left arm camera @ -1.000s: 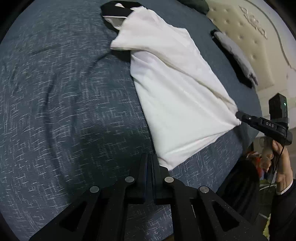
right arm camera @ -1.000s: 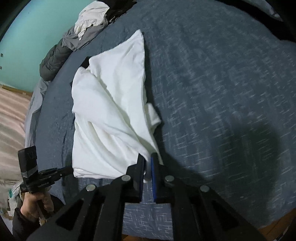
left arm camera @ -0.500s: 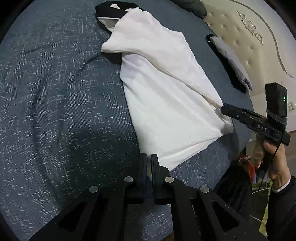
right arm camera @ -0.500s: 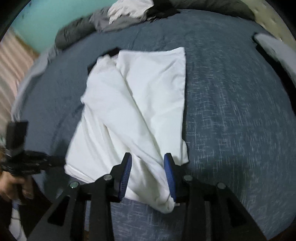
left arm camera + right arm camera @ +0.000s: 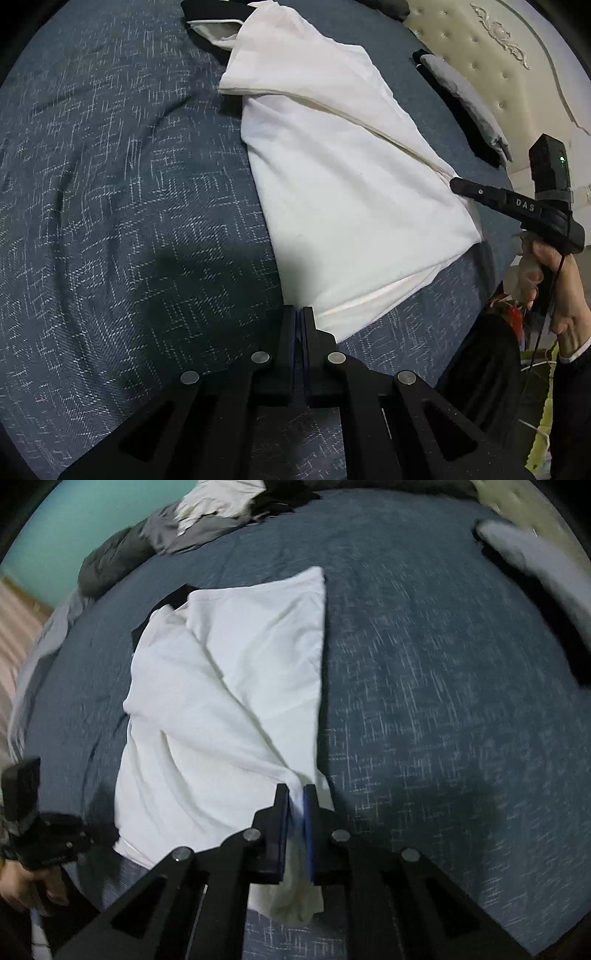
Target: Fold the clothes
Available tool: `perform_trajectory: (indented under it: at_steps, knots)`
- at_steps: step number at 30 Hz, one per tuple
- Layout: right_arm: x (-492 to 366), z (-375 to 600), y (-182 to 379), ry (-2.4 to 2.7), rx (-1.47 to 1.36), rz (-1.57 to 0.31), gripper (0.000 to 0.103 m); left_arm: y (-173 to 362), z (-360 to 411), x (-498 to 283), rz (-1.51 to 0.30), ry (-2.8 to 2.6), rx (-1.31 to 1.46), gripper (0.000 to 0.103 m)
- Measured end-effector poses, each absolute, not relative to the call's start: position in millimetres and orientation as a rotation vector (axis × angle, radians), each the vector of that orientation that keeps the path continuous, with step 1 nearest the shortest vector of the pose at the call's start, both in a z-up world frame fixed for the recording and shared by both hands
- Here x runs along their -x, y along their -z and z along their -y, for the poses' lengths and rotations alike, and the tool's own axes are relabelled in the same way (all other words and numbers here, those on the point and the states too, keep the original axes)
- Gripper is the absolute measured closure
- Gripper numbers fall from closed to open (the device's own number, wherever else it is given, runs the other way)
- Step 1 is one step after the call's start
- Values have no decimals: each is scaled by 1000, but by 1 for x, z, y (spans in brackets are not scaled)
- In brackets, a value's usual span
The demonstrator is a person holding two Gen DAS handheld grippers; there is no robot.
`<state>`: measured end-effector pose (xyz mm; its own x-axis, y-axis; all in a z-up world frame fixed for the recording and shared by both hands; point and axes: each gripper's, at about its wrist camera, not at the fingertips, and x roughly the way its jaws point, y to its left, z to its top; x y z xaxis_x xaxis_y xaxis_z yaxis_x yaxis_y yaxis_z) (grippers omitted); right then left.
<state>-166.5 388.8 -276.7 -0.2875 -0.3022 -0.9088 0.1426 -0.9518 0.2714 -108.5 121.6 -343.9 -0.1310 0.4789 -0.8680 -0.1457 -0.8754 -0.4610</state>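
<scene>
A white shirt (image 5: pixel 343 177) with a black collar lies on the blue bedspread (image 5: pixel 110 206), partly folded along its length. My left gripper (image 5: pixel 298 314) is shut on the shirt's near hem corner. My right gripper (image 5: pixel 295 794) is shut on the other hem corner of the white shirt (image 5: pixel 221 701), with a bunch of cloth hanging between the fingers. The right gripper also shows in the left wrist view (image 5: pixel 456 182), at the shirt's right edge. The left gripper also shows in the right wrist view (image 5: pixel 96 836), at the lower left.
A pile of grey, white and black clothes (image 5: pixel 207 520) lies at the far edge of the bedspread (image 5: pixel 443 664). A folded grey and black garment (image 5: pixel 465 99) lies near the cream tufted headboard (image 5: pixel 498 48). A teal wall (image 5: pixel 74 517) is behind.
My right gripper opened over the shirt's hem corner, then shut on it again with more cloth bunched between the fingers. My left gripper stayed shut on its corner.
</scene>
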Motion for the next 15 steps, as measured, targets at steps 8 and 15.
perform_trajectory:
  at_steps: [8, 15]
  knots:
    - [167, -406, 269, 2297, -1637, 436, 91, 341, -110, 109, 460, -2055, 1716, 100]
    - [166, -371, 233, 2302, -1491, 198, 88, 305, -71, 117, 592, -2201, 1570, 93]
